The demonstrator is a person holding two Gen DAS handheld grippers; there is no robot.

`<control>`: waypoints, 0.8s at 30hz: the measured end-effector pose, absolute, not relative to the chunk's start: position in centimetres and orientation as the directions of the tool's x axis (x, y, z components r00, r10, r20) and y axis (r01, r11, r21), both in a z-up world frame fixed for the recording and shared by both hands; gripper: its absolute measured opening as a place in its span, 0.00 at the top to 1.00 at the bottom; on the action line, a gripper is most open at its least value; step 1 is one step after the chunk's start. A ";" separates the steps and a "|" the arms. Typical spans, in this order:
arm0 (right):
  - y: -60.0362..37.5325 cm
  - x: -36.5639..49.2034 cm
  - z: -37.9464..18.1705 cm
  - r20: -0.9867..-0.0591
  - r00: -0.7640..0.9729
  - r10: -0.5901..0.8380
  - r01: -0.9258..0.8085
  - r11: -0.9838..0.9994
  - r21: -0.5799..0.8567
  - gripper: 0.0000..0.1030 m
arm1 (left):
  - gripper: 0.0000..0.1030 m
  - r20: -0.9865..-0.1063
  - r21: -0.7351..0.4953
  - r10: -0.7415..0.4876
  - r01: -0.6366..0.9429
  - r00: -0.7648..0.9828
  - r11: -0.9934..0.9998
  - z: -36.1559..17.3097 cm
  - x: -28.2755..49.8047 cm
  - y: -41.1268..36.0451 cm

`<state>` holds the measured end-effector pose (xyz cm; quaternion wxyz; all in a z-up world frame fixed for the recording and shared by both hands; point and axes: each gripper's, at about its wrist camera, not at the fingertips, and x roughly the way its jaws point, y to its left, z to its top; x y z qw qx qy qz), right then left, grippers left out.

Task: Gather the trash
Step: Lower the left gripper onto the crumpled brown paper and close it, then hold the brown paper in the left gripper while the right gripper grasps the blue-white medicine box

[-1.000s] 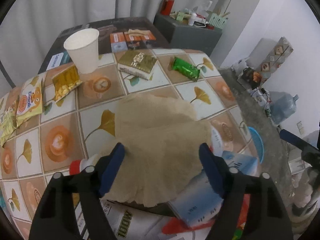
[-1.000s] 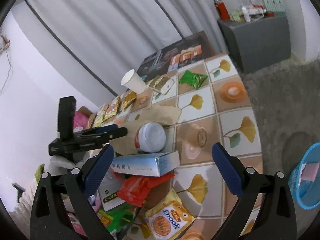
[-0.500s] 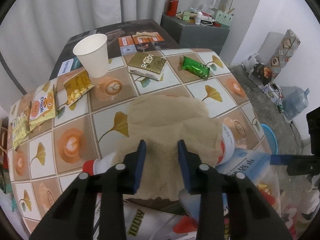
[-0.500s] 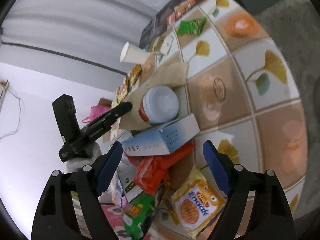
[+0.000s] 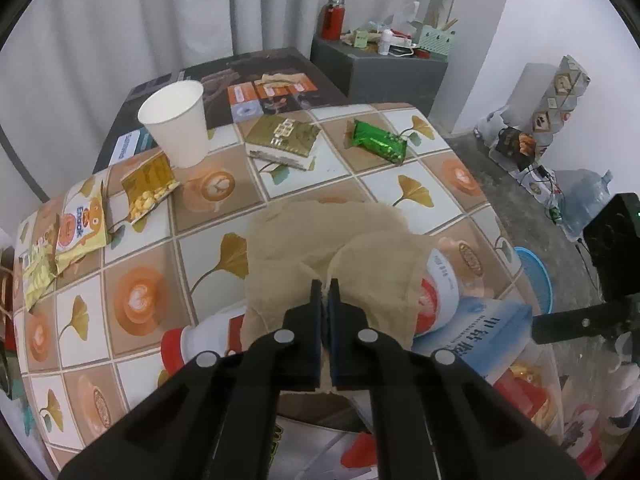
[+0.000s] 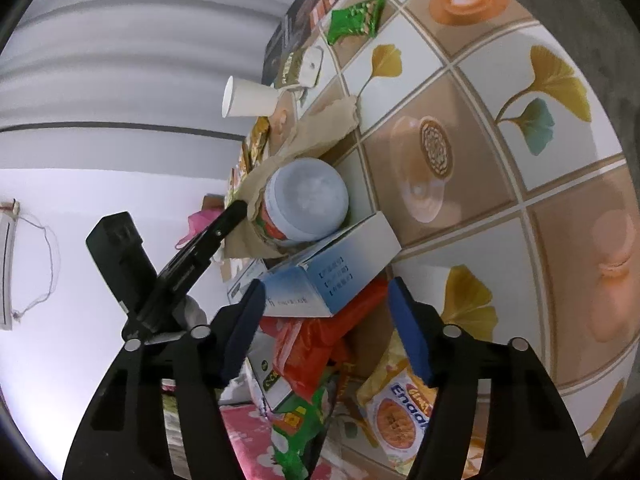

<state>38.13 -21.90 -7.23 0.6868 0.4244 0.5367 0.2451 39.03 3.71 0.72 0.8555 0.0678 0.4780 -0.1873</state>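
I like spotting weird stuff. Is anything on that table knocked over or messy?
Yes. A red-and-white bottle lies on its side, half under the brown paper pinched by the left gripper. The blue box rests crookedly on a heap of wrappers. The paper cup stands upright.

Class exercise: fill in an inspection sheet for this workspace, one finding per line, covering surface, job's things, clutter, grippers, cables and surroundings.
Surface: tiled-pattern table, crowded.
Job's things: brown paper draped over a bottle; blue box; paper cup; green wrapper.
Clutter: snack packets.
Grippers: left gripper shut on brown paper; right gripper open over the blue box.
Cables: wires on the floor.
Surroundings: blue basket, curtain.
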 end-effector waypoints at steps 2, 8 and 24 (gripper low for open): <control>-21.8 38.4 -7.6 -0.521 0.295 0.801 0.132 0.506 0.852 0.47 | 0.98 -0.836 -0.053 -0.257 0.395 0.485 0.917 1.0 38.7 3.5; -21.8 39.1 -8.8 -0.487 0.285 0.825 0.166 0.458 0.873 0.54 | 0.98 -0.818 -0.032 -0.260 0.412 0.513 0.911 1.9 38.2 3.0; -21.9 40.6 -11.0 -0.411 0.264 0.872 0.287 0.336 0.897 0.50 | 0.98 -0.800 -0.054 -0.285 0.408 0.529 0.911 2.7 37.7 3.6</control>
